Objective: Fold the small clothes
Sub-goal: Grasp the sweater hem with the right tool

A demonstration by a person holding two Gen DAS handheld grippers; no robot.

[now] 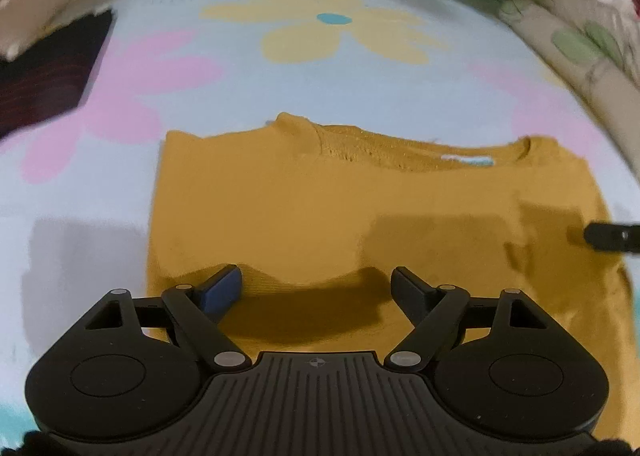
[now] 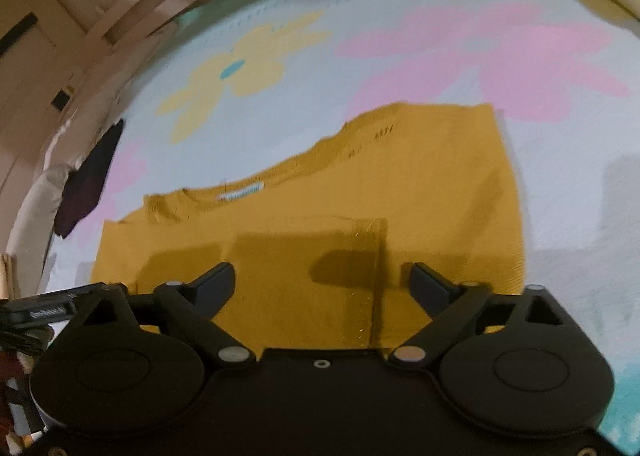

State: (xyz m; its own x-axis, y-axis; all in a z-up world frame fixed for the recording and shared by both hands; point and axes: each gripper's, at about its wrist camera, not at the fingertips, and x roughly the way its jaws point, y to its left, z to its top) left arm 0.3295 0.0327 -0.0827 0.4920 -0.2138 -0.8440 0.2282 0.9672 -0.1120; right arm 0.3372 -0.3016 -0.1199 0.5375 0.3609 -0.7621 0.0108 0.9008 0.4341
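A mustard-yellow knit sweater [image 1: 340, 208] lies flat on a pale blue mat with its sides folded in, collar and white label at the far edge. My left gripper [image 1: 316, 284] is open and empty, hovering over the sweater's near left hem. In the right wrist view the sweater [image 2: 360, 192] shows a folded-in sleeve edge down its middle. My right gripper [image 2: 320, 280] is open and empty over the sweater's near edge. The right gripper's tip shows at the right edge of the left wrist view [image 1: 612, 236].
The mat [image 1: 240, 68] has yellow and pink flower prints. A dark garment [image 1: 48, 68] lies at the mat's far left; it also shows in the right wrist view [image 2: 88, 184]. A floral-patterned cushion edge [image 1: 580, 48] borders the right side.
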